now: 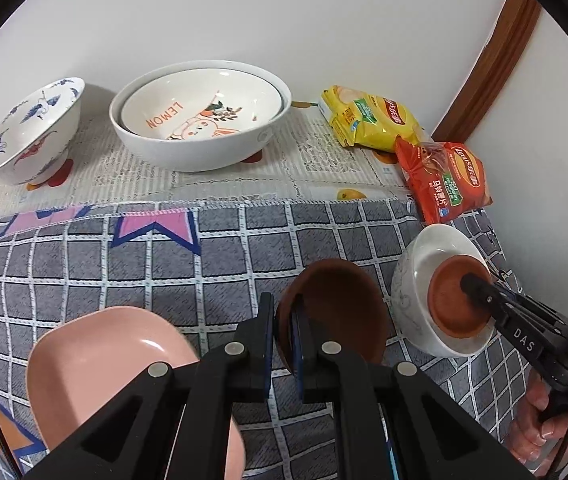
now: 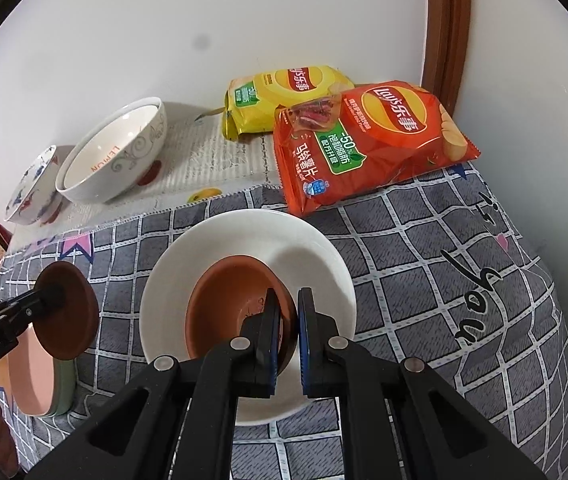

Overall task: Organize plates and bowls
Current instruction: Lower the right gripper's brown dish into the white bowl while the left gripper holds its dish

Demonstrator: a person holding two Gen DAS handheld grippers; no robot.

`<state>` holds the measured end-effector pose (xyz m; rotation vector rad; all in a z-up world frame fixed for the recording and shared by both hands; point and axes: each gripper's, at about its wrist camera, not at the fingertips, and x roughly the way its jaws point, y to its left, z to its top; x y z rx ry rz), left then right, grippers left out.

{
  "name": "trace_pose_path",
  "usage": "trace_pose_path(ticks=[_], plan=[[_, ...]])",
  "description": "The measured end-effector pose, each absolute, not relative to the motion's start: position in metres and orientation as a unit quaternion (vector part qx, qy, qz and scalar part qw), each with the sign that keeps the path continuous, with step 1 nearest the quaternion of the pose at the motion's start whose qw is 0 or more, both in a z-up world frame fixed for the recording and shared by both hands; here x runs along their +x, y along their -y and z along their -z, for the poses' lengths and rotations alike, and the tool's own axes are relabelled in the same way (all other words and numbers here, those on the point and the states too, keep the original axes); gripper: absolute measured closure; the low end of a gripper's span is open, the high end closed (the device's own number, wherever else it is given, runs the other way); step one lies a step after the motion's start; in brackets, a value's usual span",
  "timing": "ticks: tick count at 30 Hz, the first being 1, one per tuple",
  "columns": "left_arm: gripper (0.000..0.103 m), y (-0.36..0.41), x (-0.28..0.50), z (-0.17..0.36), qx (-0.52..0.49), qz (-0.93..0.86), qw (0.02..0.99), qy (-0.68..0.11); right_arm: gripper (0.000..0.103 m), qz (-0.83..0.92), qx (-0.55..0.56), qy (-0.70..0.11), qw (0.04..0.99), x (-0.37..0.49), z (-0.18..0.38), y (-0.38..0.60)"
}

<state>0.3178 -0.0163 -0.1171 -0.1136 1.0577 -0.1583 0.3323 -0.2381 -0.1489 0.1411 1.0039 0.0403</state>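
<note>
The left gripper (image 1: 284, 344) is closed on the rim of a small brown dish (image 1: 336, 312), held tilted on edge above the grey checked cloth (image 1: 124, 280) that covers the near part of the table. The right gripper (image 2: 286, 336) is likewise closed, pinching the rim of a second brown dish (image 2: 232, 304); this dish sits inside a white bowl (image 2: 204, 248) standing on the checked cloth toward the table's right side. At the near left edge lies a pink dish (image 1: 96, 352), stacked on a pale green one (image 2: 66, 384). Along the far edge by the wall, a large white bowl (image 1: 200, 148) holds a plate lettered LEMON (image 1: 204, 108); a blue-patterned bowl (image 1: 24, 132) stands at the far left corner. A yellow crisp packet (image 2: 284, 96) and a red crisp packet (image 2: 364, 140) lie at the far right corner, the red overlapping the yellow.
</note>
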Motion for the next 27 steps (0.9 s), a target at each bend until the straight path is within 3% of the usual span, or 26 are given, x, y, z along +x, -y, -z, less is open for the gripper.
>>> trace_pose_path(ticks=[27], plan=[[0.095, 0.022, 0.323, 0.126, -0.056, 0.09, 0.854, -0.509, 0.094, -0.025, 0.058, -0.497, 0.865, 0.343, 0.16, 0.233]])
